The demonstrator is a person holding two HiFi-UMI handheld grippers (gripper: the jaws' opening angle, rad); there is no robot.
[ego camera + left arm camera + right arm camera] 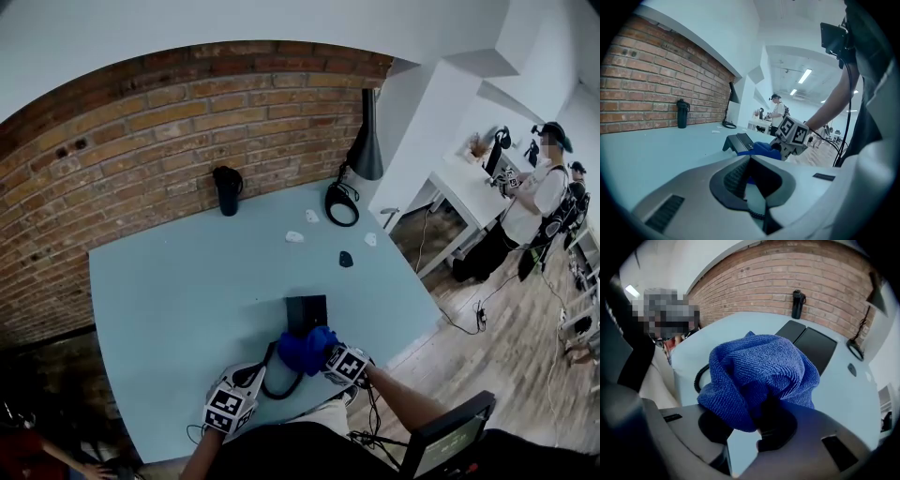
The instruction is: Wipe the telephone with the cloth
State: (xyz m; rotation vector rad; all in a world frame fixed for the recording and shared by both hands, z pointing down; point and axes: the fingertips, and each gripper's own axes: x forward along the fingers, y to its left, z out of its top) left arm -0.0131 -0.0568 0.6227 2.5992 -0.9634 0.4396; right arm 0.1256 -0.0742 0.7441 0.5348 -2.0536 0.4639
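Note:
The black telephone (306, 312) lies on the light blue table (169, 309) near its front edge; its flat top also shows in the right gripper view (813, 344). My right gripper (325, 355) is shut on a bunched blue cloth (759, 371), held just in front of the telephone (738, 141). The cloth (306, 349) hides the telephone's near end. My left gripper (255, 377) sits left of the cloth with its jaw tips together (750, 160). The black coiled cord (281, 382) loops beside it and crosses the hollow between its jaws (757, 214).
A black bottle (227, 190) stands by the brick wall. A dark lamp (366, 141) with a ring base (341, 204) is at the far right corner. Small white scraps (294, 236) and a dark piece (346, 259) lie beyond the telephone. A person (534, 197) stands at another desk.

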